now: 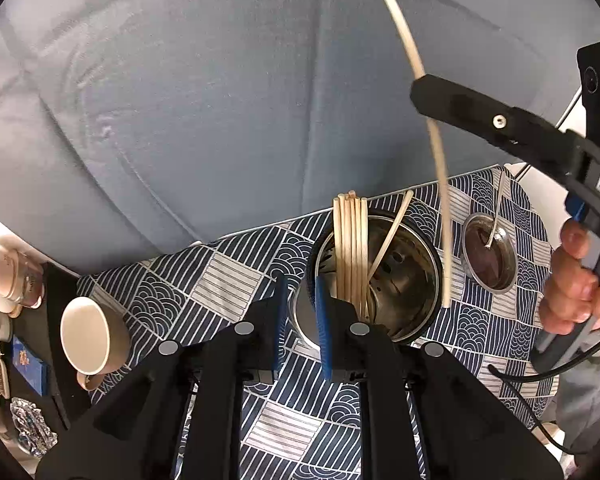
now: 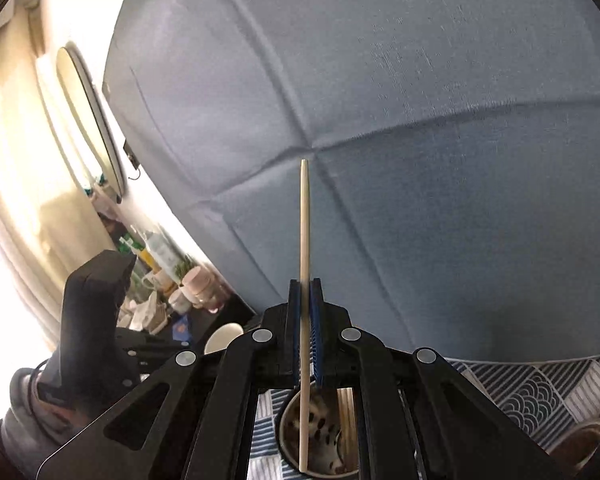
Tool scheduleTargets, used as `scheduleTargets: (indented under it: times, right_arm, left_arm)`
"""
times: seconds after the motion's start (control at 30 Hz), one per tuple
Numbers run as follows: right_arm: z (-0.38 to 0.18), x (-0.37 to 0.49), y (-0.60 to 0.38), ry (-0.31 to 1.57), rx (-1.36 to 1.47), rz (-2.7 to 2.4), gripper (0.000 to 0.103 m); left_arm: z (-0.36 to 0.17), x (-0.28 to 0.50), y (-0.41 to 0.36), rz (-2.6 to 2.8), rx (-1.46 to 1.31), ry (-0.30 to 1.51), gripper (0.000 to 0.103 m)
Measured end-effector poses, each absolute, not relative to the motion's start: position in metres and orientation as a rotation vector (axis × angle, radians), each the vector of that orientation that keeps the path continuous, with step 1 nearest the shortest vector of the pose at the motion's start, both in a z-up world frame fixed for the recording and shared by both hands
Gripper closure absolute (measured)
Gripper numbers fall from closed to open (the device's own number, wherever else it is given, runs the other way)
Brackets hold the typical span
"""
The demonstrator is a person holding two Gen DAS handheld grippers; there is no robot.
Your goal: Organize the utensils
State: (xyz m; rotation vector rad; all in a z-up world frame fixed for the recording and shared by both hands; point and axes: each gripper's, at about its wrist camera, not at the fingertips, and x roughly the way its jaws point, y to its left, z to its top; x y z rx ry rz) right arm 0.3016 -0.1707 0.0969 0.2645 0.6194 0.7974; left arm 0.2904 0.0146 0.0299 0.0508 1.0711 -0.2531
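A steel utensil holder (image 1: 416,280) stands on the patterned tablecloth (image 1: 220,272) with a bundle of pale chopsticks (image 1: 352,248) leaning in it. My left gripper (image 1: 300,304) is nearly shut, its blue pads on either side of the holder's left rim. My right gripper (image 2: 306,296) is shut on a single pale chopstick (image 2: 305,220), held upright. In the left wrist view that chopstick (image 1: 440,168) hangs from the right gripper (image 1: 420,90), its lower tip close to the holder's right rim. In the right wrist view the tip hangs over the holder (image 2: 328,424).
A small steel bowl (image 1: 472,268) with a spoon (image 1: 496,216) sits right of the holder. A beige cup (image 1: 88,336) lies on its side at the left, with cups and clutter (image 1: 8,276) beyond. A blue-grey cushion (image 1: 220,80) rises behind the table. A person's hand (image 1: 572,284) grips the right tool.
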Motion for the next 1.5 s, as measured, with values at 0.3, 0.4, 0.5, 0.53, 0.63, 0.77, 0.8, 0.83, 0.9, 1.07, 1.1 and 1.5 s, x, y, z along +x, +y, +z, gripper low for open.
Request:
scheduleTargets:
  times: [0.3, 0.4, 0.5, 0.53, 0.63, 0.77, 0.8, 0.83, 0.9, 1.07, 1.1, 1.5]
  right_arm:
    - [0.045, 0.291, -0.152, 0.638, 0.099, 0.700, 0.098]
    - [0.037, 0.283, -0.150, 0.659, 0.071, 0.687, 0.096]
    - [0.039, 0.276, -0.151, 0.657, 0.049, 0.676, 0.096]
    - [0.040, 0.271, -0.152, 0.651, 0.040, 0.669, 0.095]
    - [0.048, 0.264, -0.155, 0.636, 0.024, 0.649, 0.095]
    - [0.060, 0.254, -0.162, 0.614, 0.014, 0.604, 0.069]
    - [0.063, 0.251, -0.163, 0.608, 0.014, 0.588, 0.049]
    - [0.067, 0.246, -0.164, 0.597, 0.015, 0.576, 0.043]
    - [0.072, 0.240, -0.168, 0.595, 0.025, 0.574, 0.040]
    - [0.082, 0.223, -0.170, 0.601, 0.019, 0.531, 0.017]
    - [0.084, 0.220, -0.169, 0.602, 0.015, 0.517, 0.017]
    - [0.074, 0.184, -0.175, 0.729, -0.014, 0.386, 0.011]
  left_arm:
    - [0.020, 0.289, 0.021, -0.243, 0.028, 1.087, 0.088]
    - [0.017, 0.286, 0.024, -0.230, 0.022, 1.094, 0.088]
    - [0.016, 0.281, 0.026, -0.226, 0.014, 1.095, 0.088]
    - [0.016, 0.279, 0.026, -0.223, 0.017, 1.093, 0.087]
    - [0.014, 0.274, 0.028, -0.193, 0.027, 1.097, 0.065]
    - [0.019, 0.264, 0.035, -0.168, 0.004, 1.070, 0.038]
    - [0.021, 0.260, 0.036, -0.157, 0.010, 1.059, 0.036]
    - [0.022, 0.257, 0.037, -0.143, 0.023, 1.055, 0.027]
    - [0.022, 0.252, 0.038, -0.128, 0.041, 1.071, 0.013]
    - [0.018, 0.232, 0.037, -0.136, 0.070, 1.092, 0.006]
    - [0.018, 0.226, 0.037, -0.135, 0.074, 1.089, 0.006]
    - [0.000, 0.177, 0.042, -0.063, 0.013, 1.071, 0.006]
